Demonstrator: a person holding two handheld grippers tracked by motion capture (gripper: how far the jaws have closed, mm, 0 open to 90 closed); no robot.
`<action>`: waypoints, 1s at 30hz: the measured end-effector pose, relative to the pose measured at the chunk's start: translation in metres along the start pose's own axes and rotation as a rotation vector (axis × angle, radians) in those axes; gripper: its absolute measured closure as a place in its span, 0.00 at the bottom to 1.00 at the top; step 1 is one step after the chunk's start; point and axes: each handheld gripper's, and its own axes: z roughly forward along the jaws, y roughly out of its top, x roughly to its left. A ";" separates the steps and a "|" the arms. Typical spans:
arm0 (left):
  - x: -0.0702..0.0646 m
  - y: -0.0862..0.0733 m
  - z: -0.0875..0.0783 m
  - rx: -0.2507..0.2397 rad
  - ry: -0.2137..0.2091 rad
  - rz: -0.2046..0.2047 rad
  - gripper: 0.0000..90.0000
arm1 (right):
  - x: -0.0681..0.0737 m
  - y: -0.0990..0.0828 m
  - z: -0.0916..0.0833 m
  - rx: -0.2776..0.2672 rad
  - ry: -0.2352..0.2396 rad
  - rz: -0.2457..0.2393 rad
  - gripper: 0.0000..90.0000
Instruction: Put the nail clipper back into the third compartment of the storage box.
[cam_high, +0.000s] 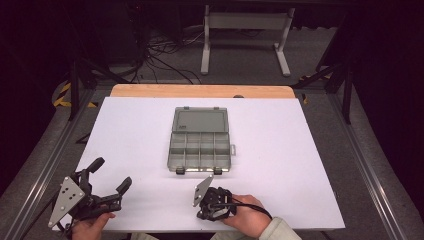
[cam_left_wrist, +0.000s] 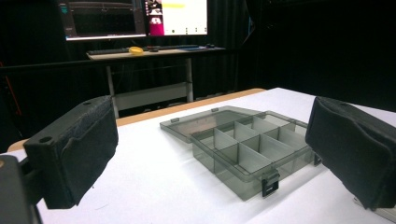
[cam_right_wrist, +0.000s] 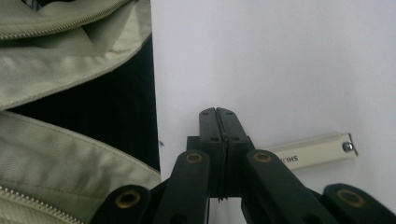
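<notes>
A smoky grey plastic compartment box (cam_high: 200, 149) lies in the middle of the white table top (cam_high: 280, 150). Its lid (cam_high: 200, 120) is folded back flat on the far side, and its several compartments look empty. My left gripper (cam_high: 110, 175) rests at the near left corner, open, aimed toward the box. In the left gripper view, its padded jaws stand wide on either side of the box (cam_left_wrist: 252, 149), well short of it. My right gripper (cam_high: 212, 204) sits in a hand at the near edge, just below the box. Its jaws (cam_right_wrist: 218, 113) are pressed together with nothing between them.
The right gripper view looks down at the table's near edge, with a pale zipped jacket (cam_right_wrist: 70, 56) beside it and a white lettered strip (cam_right_wrist: 317, 150) lying past the jaws. A wooden edge (cam_high: 200, 91) runs along the far side. Behind it stand a desk frame (cam_high: 245, 30) and cables.
</notes>
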 end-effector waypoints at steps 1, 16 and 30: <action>0.000 0.000 0.000 0.000 -0.001 -0.001 0.04 | 0.000 -0.001 -0.001 0.011 -0.003 0.014 1.00; 0.000 0.000 0.001 0.002 -0.004 -0.001 0.04 | -0.014 -0.017 -0.012 0.024 -0.025 0.049 1.00; 0.000 0.000 0.001 0.002 -0.004 -0.003 0.04 | -0.025 -0.022 -0.016 0.022 -0.061 0.086 1.00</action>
